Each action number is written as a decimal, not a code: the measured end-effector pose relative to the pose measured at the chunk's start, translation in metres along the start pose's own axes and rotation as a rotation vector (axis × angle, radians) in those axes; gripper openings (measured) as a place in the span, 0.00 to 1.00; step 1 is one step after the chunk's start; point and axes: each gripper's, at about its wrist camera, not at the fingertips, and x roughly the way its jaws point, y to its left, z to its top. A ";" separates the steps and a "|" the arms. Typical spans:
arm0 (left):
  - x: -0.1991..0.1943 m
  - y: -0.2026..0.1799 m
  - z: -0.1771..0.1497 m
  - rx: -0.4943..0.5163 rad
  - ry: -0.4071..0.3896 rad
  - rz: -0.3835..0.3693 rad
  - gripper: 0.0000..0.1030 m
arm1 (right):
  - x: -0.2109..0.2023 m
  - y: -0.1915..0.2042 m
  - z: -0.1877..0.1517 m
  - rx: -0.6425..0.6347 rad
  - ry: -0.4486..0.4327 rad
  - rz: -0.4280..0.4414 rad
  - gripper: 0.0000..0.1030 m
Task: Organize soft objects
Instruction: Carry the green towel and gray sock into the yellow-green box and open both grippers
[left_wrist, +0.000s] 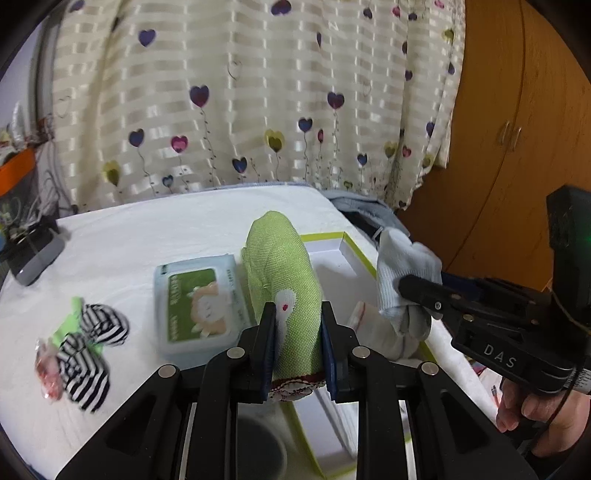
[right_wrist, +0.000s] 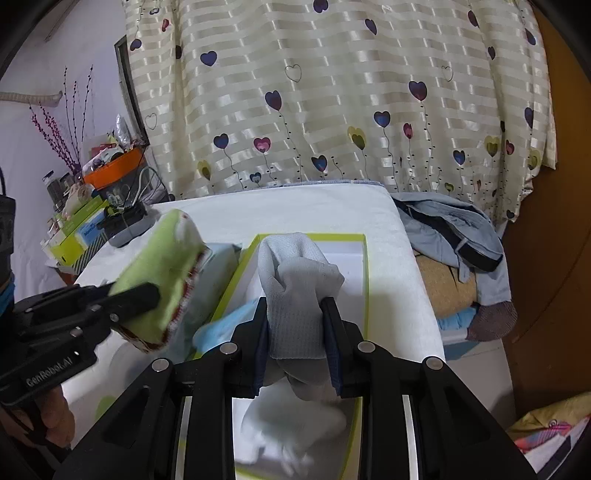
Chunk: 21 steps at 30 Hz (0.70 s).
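- Left wrist view: my left gripper (left_wrist: 297, 332) has its fingers (left_wrist: 267, 332) clamped on a green woven-fabric baby shoe with a white patch and red-trimmed cuff (left_wrist: 282, 280), pinching it across the middle so the soft upper bulges between the pads.
- The shoe hangs above the near left edge of the shallow white cardboard box with a lime-green rim (left_wrist: 325, 236), which sits on the white-covered tabletop (left_wrist: 147, 229).
- Still outside the box, by my reading: a pale blue soft pack of wipes with a green cartoon label (left_wrist: 197, 302) just left of the box, and a pair of black-and-white striped knit baby socks with green cuffs (left_wrist: 88, 350) further left, blurred.
- At the right, my right gripper (left_wrist: 410, 291) grips a white ribbed knit sock (left_wrist: 402, 266) over the box, and another pale sock (left_wrist: 380, 328) already lies inside.
- Right wrist view: the right gripper (right_wrist: 297, 325) fingers (right_wrist: 332, 325) are closed on the white sock (right_wrist: 295, 291), a limp, fine-ribbed bundle folded over itself, held above the box (right_wrist: 364, 280).
- Below it, white knit items (right_wrist: 295, 424) lie on the box floor, blurred.
- The left gripper (right_wrist: 147, 295) holds the green shoe (right_wrist: 162, 273) beside the box's left rim.
- I judge the sorting partway: a few pieces boxed, two in hand, wipes and striped socks left.
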 end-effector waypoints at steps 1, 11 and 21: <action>0.007 0.000 0.004 0.004 0.012 -0.002 0.20 | 0.005 -0.001 0.004 0.001 -0.002 0.001 0.27; 0.075 -0.007 0.030 0.040 0.183 -0.045 0.21 | 0.055 -0.016 0.015 0.037 0.062 0.014 0.28; 0.094 -0.004 0.043 0.039 0.222 -0.090 0.24 | 0.057 -0.024 0.015 0.053 0.043 0.025 0.39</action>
